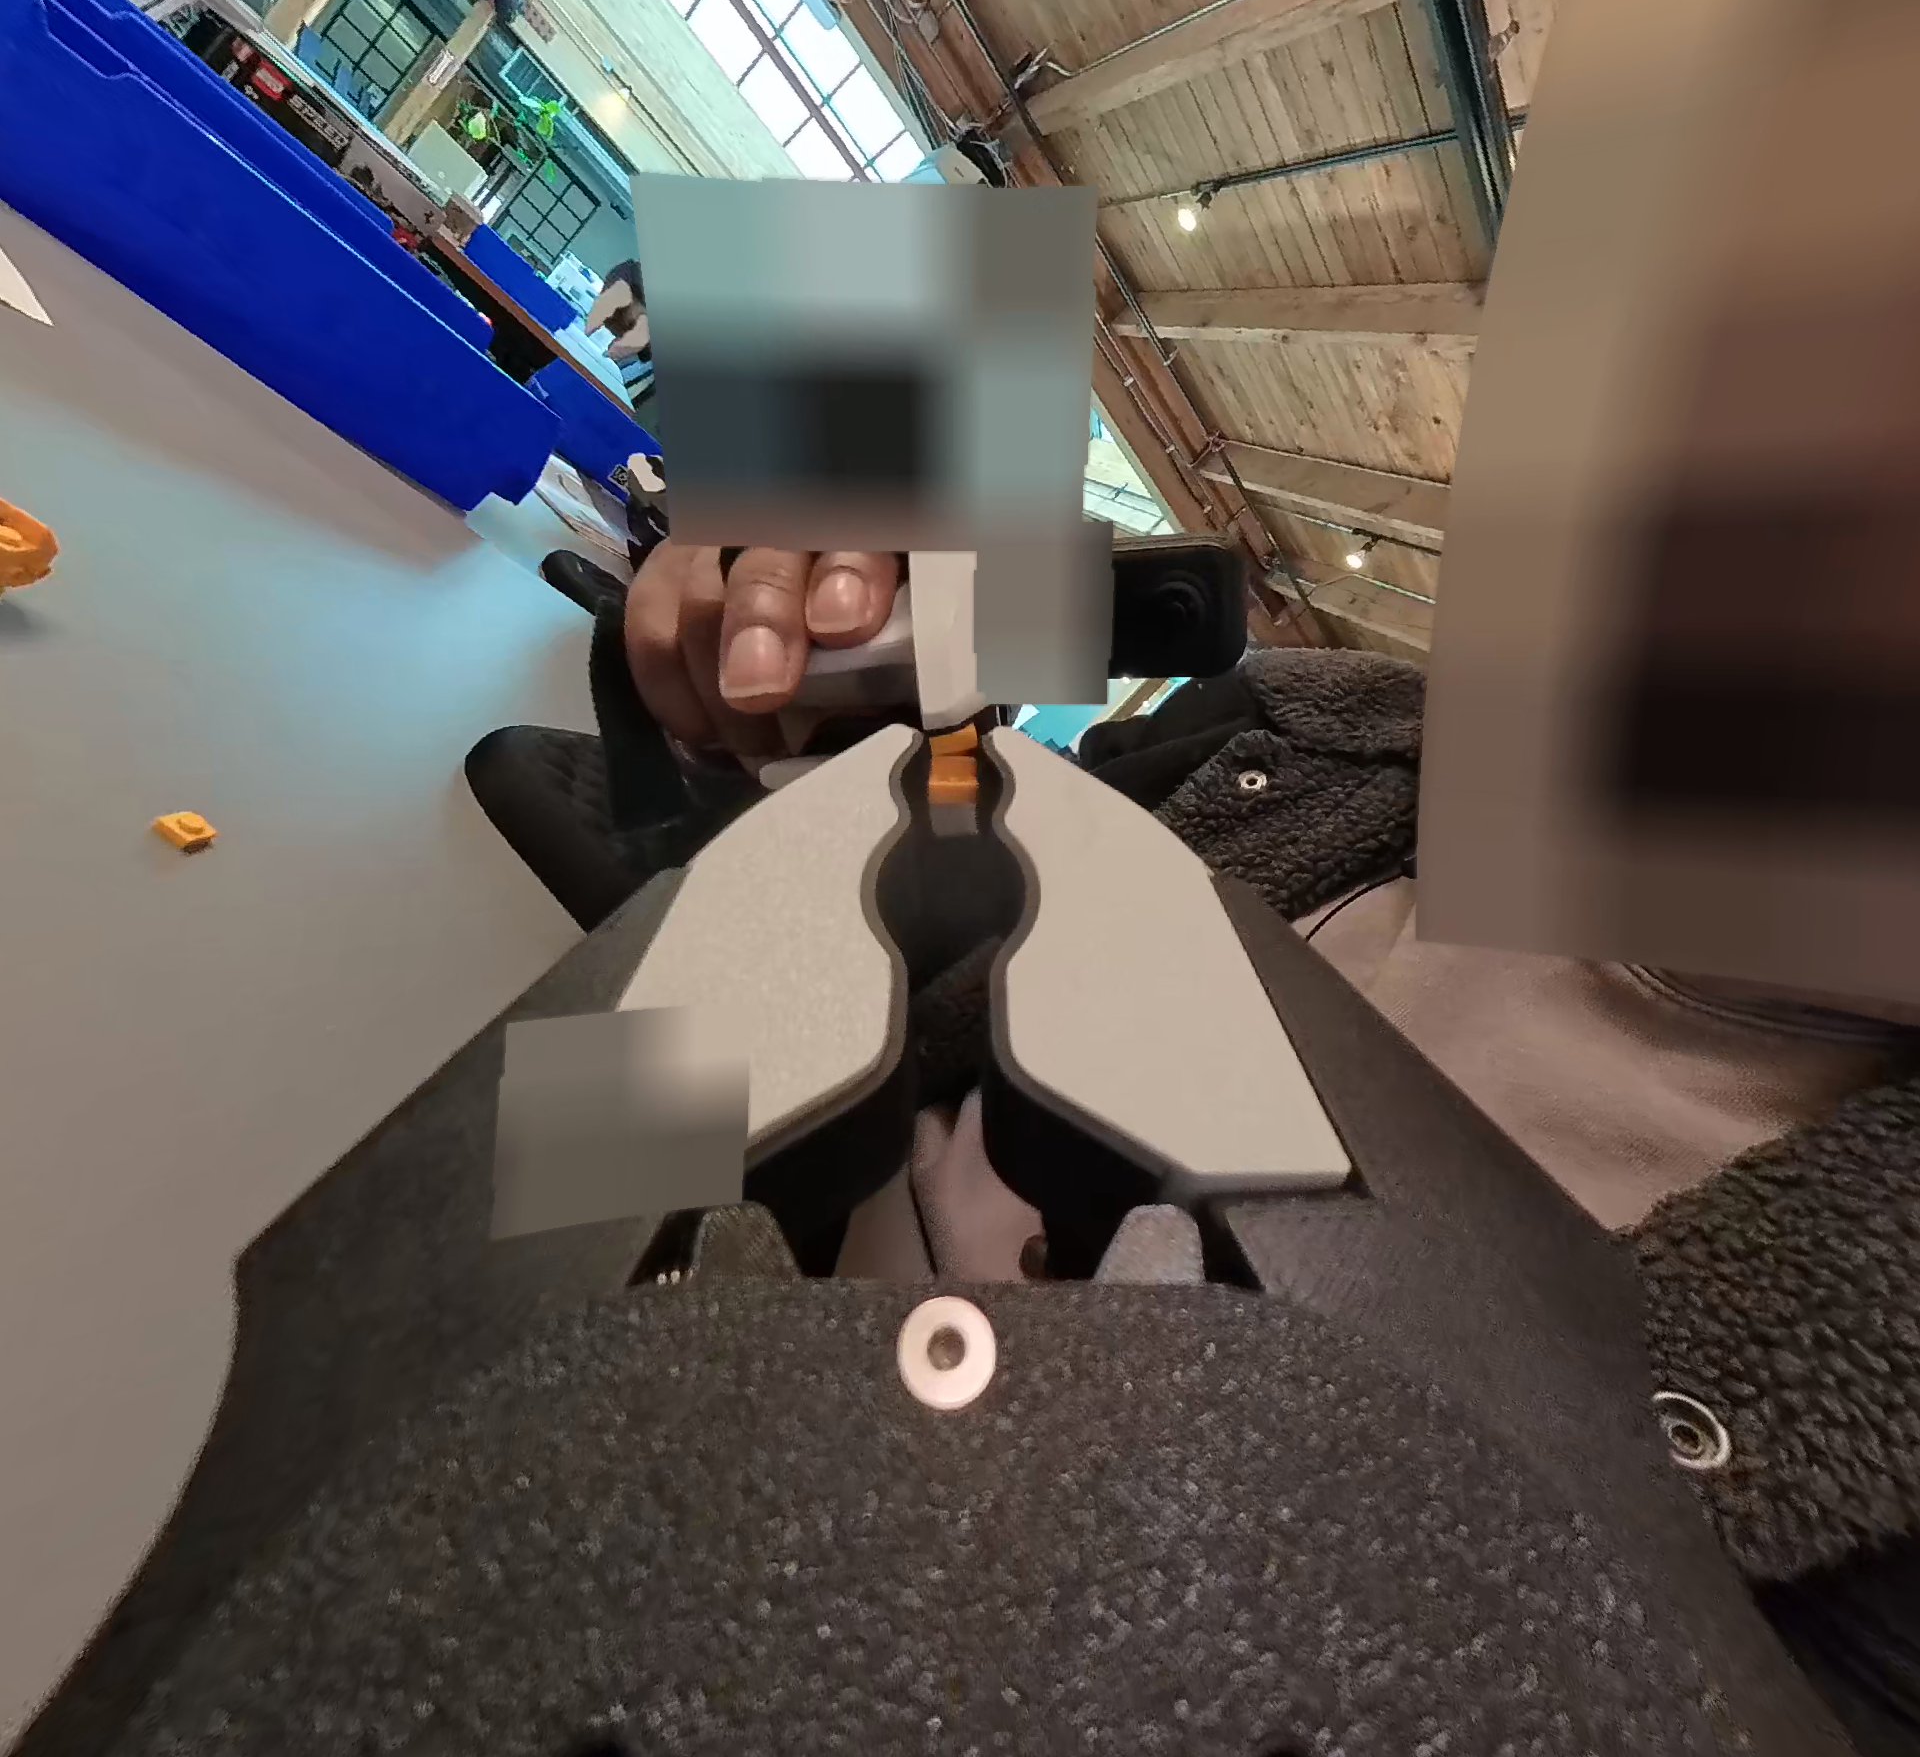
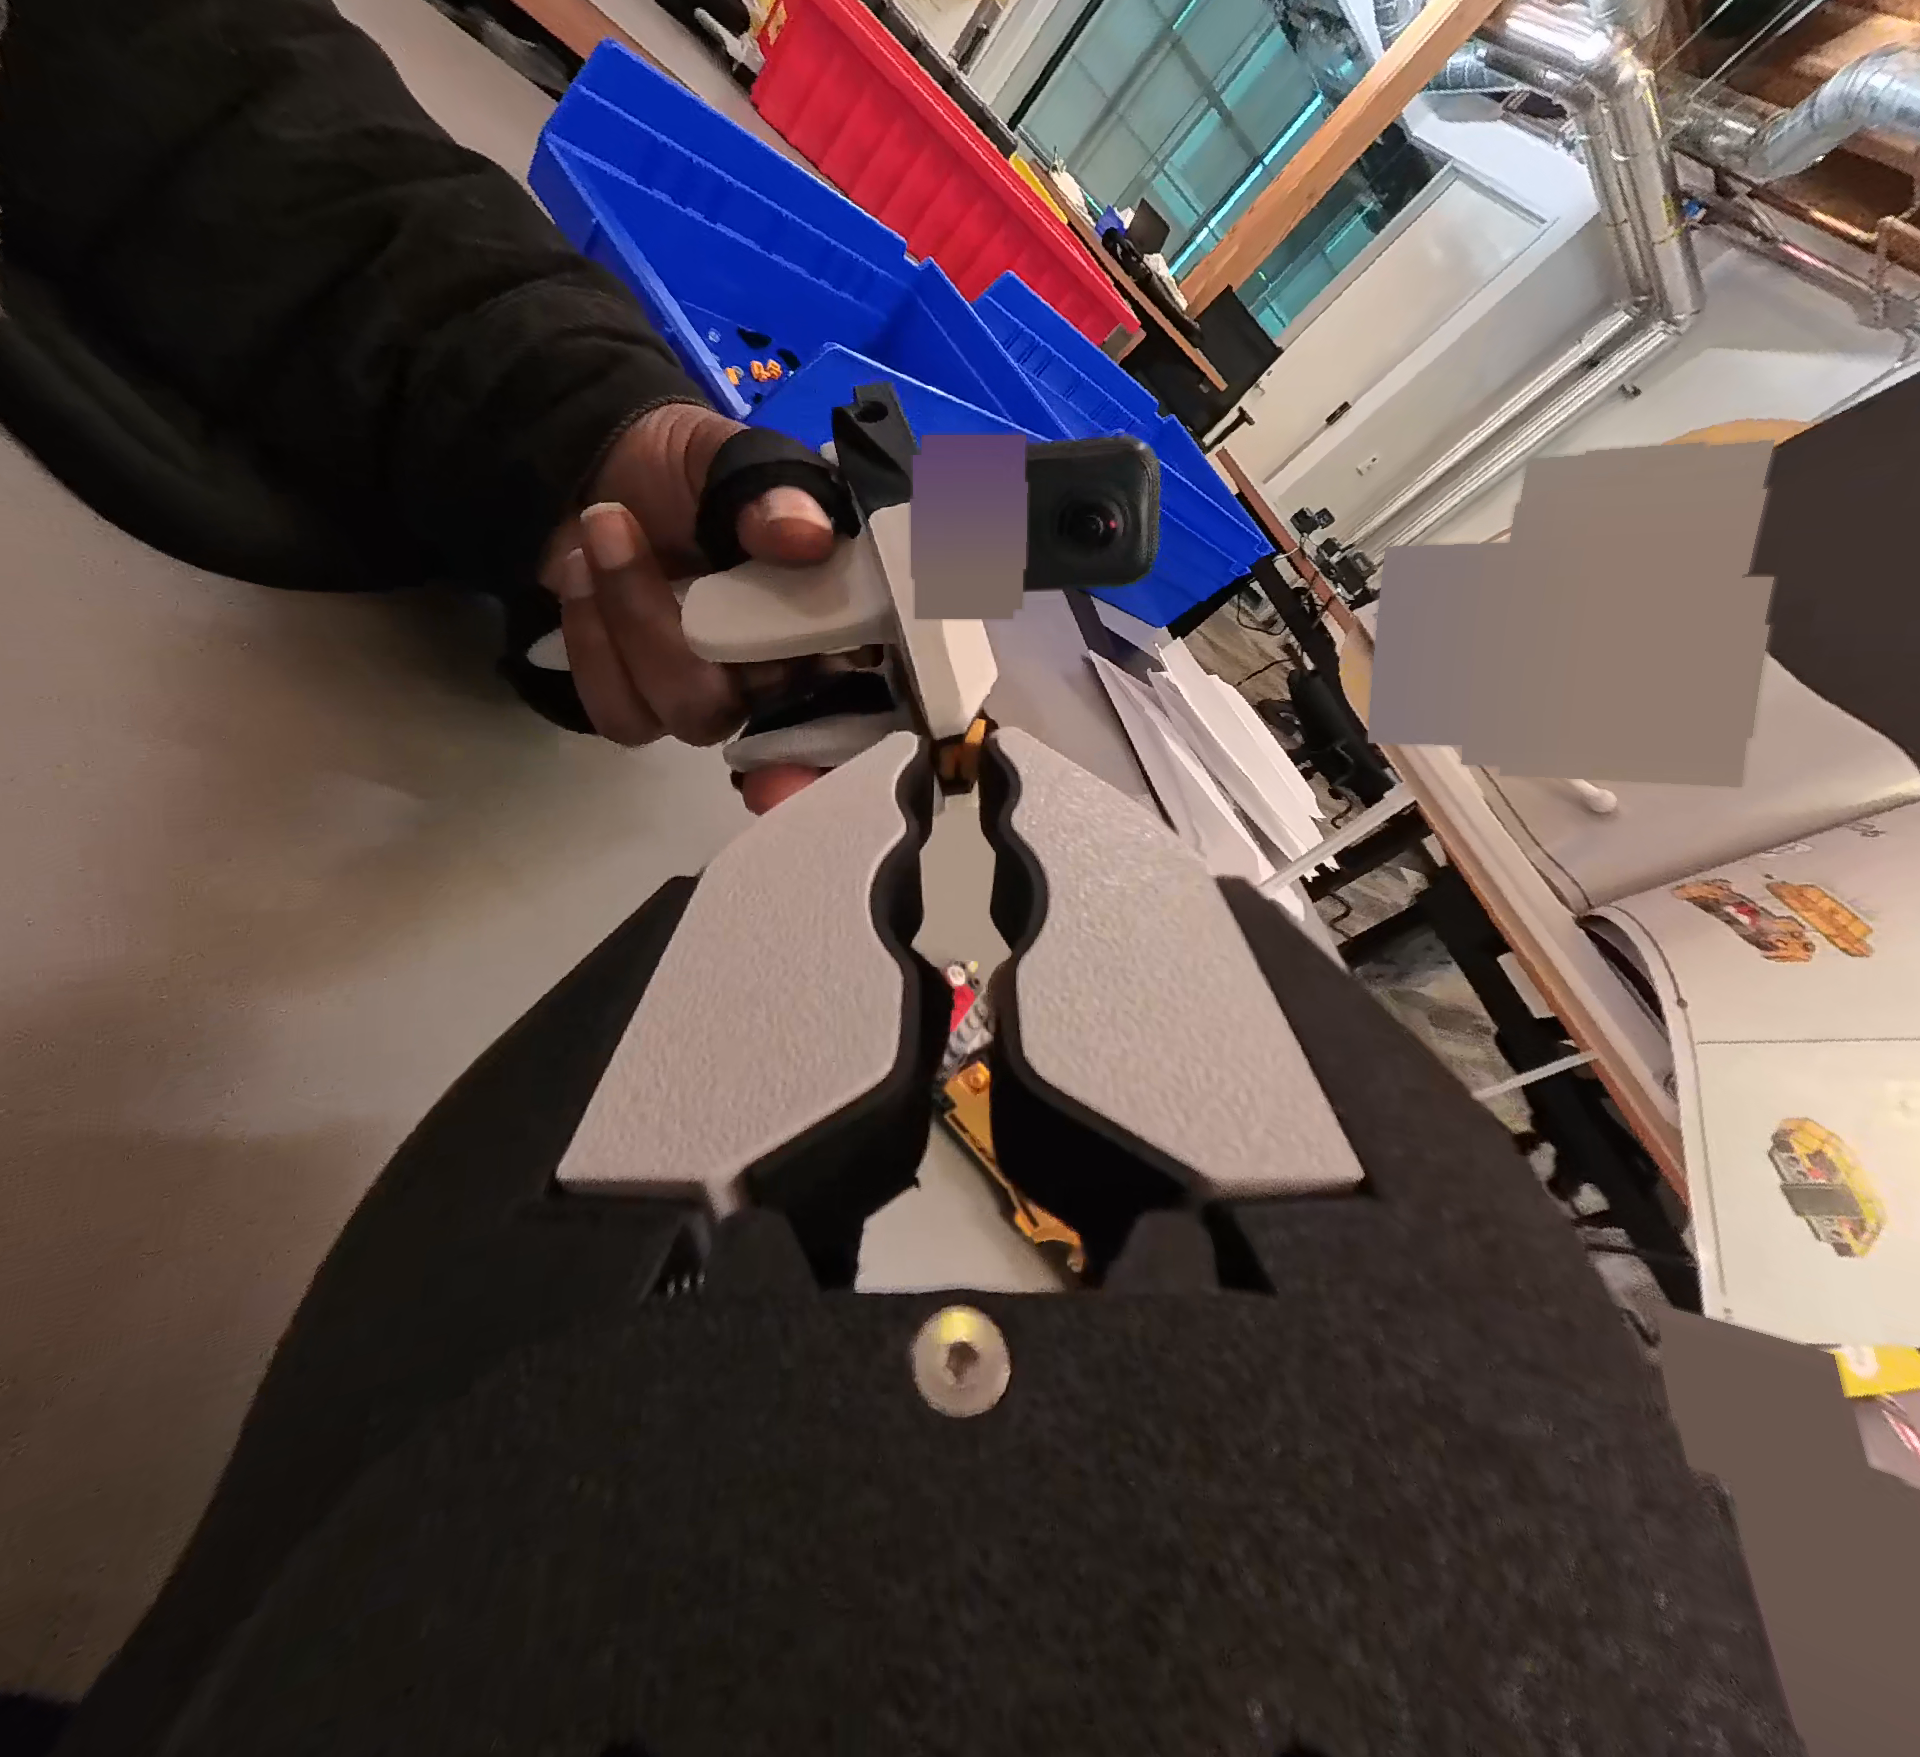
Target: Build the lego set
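Orange brick showing only partly between pinching fingers, orange piece being cut off at the left edge, partly built model lying mostly hidden behind fingers, bin contents being too small to identify.

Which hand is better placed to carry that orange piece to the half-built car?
Probably the right. Left gripper and right gripper both pinch the orange piece, but the half-built car lies just beneath the right one.

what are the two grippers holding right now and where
Both grip one small orange lego piece at their fingertips: left gripper on its near end, right gripper on the opposite end.
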